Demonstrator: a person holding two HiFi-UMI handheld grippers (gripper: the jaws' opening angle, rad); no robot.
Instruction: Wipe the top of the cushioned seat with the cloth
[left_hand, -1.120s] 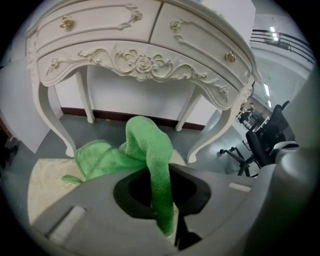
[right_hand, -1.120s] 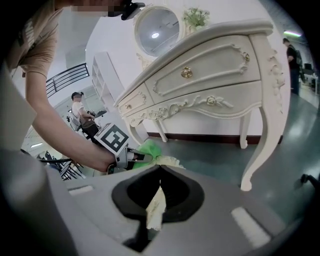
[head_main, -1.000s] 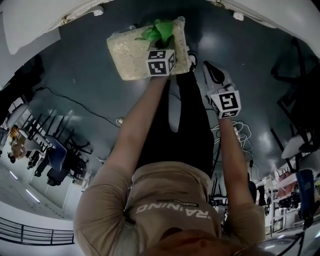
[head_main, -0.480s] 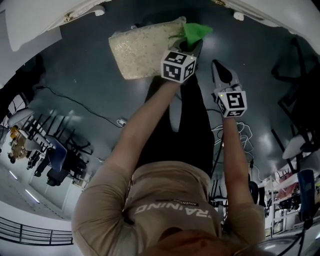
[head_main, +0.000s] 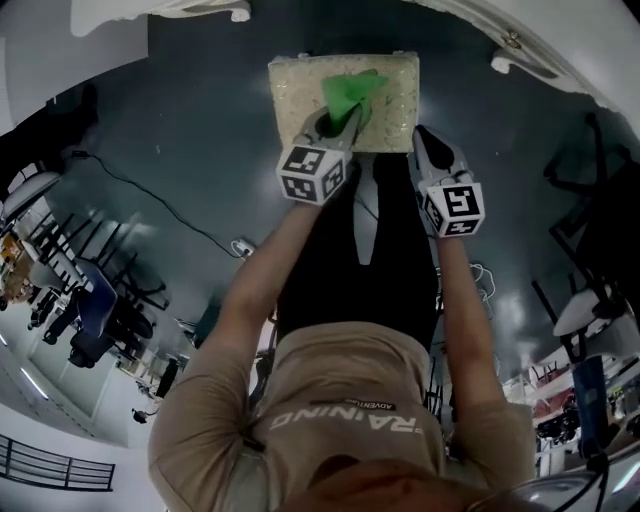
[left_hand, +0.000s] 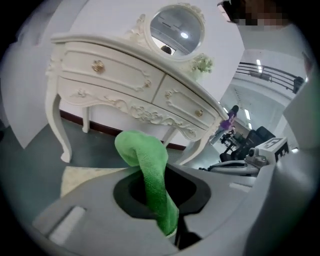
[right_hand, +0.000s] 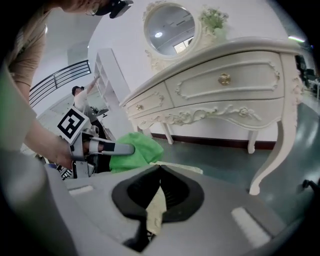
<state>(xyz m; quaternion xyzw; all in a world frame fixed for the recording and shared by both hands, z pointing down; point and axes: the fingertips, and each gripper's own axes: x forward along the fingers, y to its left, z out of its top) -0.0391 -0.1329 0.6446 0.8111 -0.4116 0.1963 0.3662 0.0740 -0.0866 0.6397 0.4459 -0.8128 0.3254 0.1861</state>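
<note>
The cushioned seat is a pale speckled rectangle on the dark floor at the top of the head view. A green cloth lies over its middle, with my left gripper shut on it. In the left gripper view the cloth arches up out of the jaws, and a strip of the seat shows beyond. My right gripper hangs shut at the seat's right near corner, with nothing in it. From the right gripper view I see the cloth and the seat's edge.
A cream carved dressing table with an oval mirror stands just behind the seat, its legs close by. A thin cable runs across the floor at left. Office chairs stand far left and right.
My left gripper has carried the cloth from the seat's right corner back over its middle. The head view has shifted, so the seat sits more central. My right gripper has stayed shut beside the seat.
</note>
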